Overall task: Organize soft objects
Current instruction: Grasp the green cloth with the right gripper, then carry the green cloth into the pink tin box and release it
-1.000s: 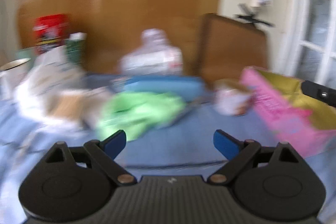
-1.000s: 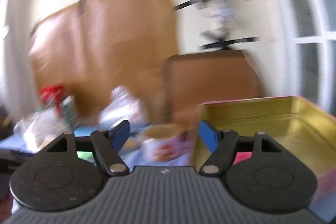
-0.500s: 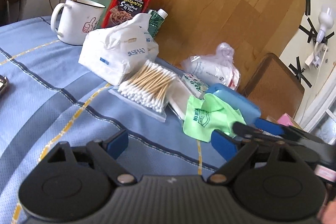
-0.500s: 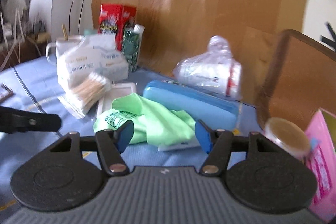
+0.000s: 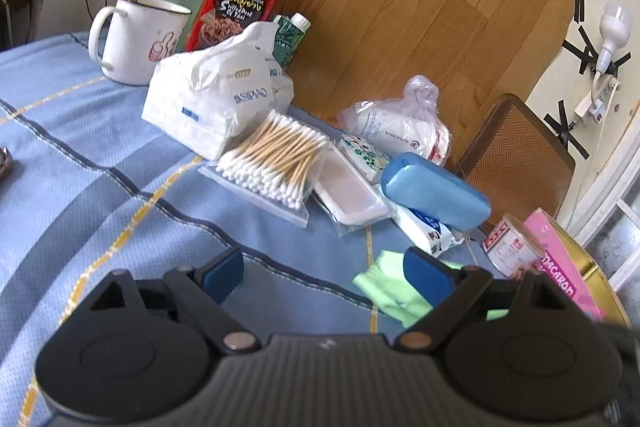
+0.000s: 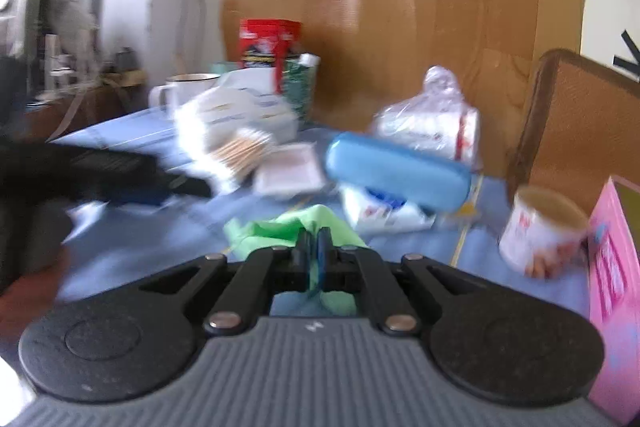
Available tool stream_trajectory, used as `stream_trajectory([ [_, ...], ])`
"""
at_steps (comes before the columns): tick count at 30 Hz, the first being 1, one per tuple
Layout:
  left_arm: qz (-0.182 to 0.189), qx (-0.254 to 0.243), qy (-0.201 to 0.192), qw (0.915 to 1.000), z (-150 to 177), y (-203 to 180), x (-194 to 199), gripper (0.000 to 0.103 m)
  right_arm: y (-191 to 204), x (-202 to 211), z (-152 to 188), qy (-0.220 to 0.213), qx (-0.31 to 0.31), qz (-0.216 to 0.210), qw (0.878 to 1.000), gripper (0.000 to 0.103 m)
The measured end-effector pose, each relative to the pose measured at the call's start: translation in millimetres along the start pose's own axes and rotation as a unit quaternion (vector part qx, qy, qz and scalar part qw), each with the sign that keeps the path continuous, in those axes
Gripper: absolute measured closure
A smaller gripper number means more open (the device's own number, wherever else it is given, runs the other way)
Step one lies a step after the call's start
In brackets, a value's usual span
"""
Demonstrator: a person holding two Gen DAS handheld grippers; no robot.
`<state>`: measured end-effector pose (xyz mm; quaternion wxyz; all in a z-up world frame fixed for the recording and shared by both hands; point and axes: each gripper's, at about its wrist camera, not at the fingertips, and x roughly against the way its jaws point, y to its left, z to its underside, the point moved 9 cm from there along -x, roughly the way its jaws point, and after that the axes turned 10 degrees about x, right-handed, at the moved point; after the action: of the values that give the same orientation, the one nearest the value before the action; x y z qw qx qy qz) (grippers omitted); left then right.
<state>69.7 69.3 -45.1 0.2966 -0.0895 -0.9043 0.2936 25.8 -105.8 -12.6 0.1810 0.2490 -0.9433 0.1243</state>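
A: Left wrist view: we are holding our left gripper (image 5: 322, 273) spread wide over the blue tablecloth (image 5: 100, 195), gripping nothing. The green cloth (image 5: 394, 293) has slid off the blue case (image 5: 436, 189), nearer us.

B: Right wrist view: our right gripper (image 6: 314, 253), open a moment ago, is now pinching the green cloth (image 6: 280, 229) in front of the blue case (image 6: 396, 173). We are probably ready to lift.
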Motion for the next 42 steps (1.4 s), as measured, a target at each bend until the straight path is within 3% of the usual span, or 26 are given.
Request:
stream_trajectory([
  [5,-0.001,-0.021,0.018,0.9996,8,-9,0,0.013,20,33,32,0.025,-0.011,-0.044,0.999,0.093],
  [7,0.009,-0.033,0.033,0.9989,16,-18,3,0.013,23,37,41,0.031,-0.002,-0.036,0.999,0.082],
  [9,0.024,-0.039,0.05,0.9977,23,-28,8,0.013,21,38,42,0.029,-0.004,-0.032,0.999,0.047],
  [11,0.036,-0.048,0.065,0.9961,28,-40,13,0.013,17,39,38,0.018,-0.011,-0.028,0.999,0.033],
  [15,0.061,-0.062,0.091,0.992,35,-64,16,0.013,11,33,32,0.012,-0.015,-0.023,1.0,0.027],
  [20,0.057,-0.083,0.141,0.9849,54,-83,-1,0.016,11,11,36,0.046,-0.031,-0.042,0.998,0.021],
  [22,0.058,-0.082,0.175,0.9794,69,-85,-12,0.035,12,1,38,0.061,-0.033,-0.047,0.996,0.027],
  [24,0.067,-0.089,0.177,0.978,77,-89,-13,0.051,16,-7,39,0.067,-0.036,-0.054,0.996,0.071],
  [25,0.075,-0.09,0.186,0.9755,81,-93,-15,0.056,16,-7,38,0.062,-0.027,-0.039,0.997,0.084],
  [27,0.093,-0.082,0.194,0.9731,80,-101,-14,0.062,15,-6,37,0.06,-0.03,-0.027,0.997,0.092],
  [30,0.126,-0.085,0.206,0.9667,80,-125,-13,0.064,4,7,37,0.036,-0.063,-0.02,0.997,0.095],
  [35,0.17,-0.151,0.188,0.9554,82,-193,-9,0.064,-30,49,28,-0.019,-0.064,0.07,0.995,0.095],
  [42,0.255,-0.23,0.179,0.9219,107,-308,-9,0.062,-104,123,29,-0.084,-0.091,0.195,0.973,0.095],
])
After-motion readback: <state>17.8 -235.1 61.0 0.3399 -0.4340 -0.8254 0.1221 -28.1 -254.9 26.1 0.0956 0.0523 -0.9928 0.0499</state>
